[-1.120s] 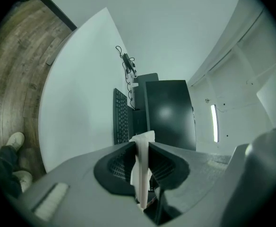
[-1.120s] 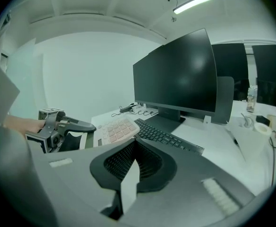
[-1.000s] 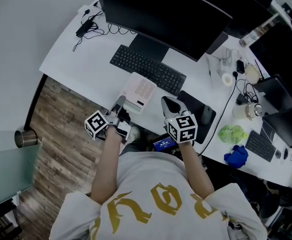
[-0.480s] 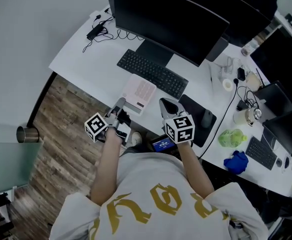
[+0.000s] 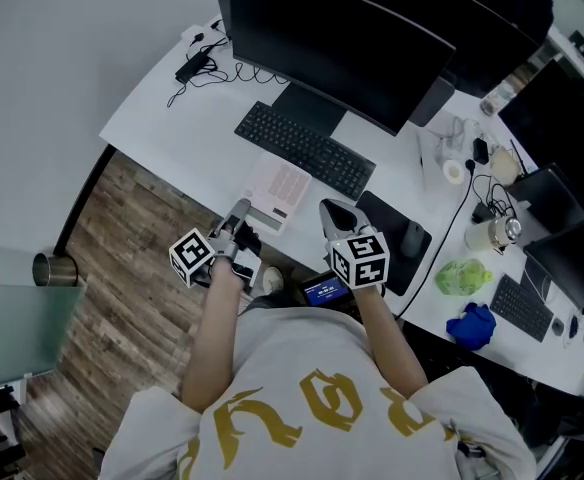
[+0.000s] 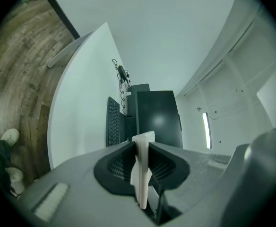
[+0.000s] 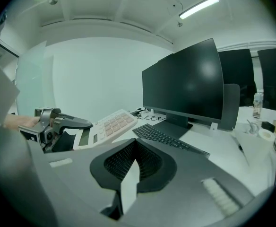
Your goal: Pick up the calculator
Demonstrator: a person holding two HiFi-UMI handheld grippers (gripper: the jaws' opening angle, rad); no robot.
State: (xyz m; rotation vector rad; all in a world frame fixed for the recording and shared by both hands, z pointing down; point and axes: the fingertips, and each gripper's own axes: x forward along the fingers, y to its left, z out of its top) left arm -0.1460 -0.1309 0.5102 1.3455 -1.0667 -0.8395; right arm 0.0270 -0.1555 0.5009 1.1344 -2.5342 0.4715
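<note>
The calculator point(image 5: 278, 190) is white with pale pink keys and lies at the desk's near edge, in front of the keyboard. My left gripper point(image 5: 239, 213) is shut on its near, display end. In the left gripper view the calculator point(image 6: 143, 141) shows edge-on as a thin white strip between the jaws of that gripper point(image 6: 142, 174). The right gripper view shows the calculator point(image 7: 110, 124) tilted and raised a little off the desk, with the left gripper point(image 7: 57, 124) at its end. My right gripper point(image 5: 334, 208) point(image 7: 131, 178) hangs just right of the calculator, shut and holding nothing.
A black keyboard point(image 5: 304, 150) and a large dark monitor point(image 5: 342, 43) stand behind the calculator. A mouse point(image 5: 413, 234) on a black pad point(image 5: 392, 223), a green object point(image 5: 462, 271) and a blue cloth point(image 5: 473, 323) lie to the right. Cables point(image 5: 197, 63) lie far left.
The head view has shifted slightly. Both grippers and the calculator keep nearly the same places relative to one another and to the desk.
</note>
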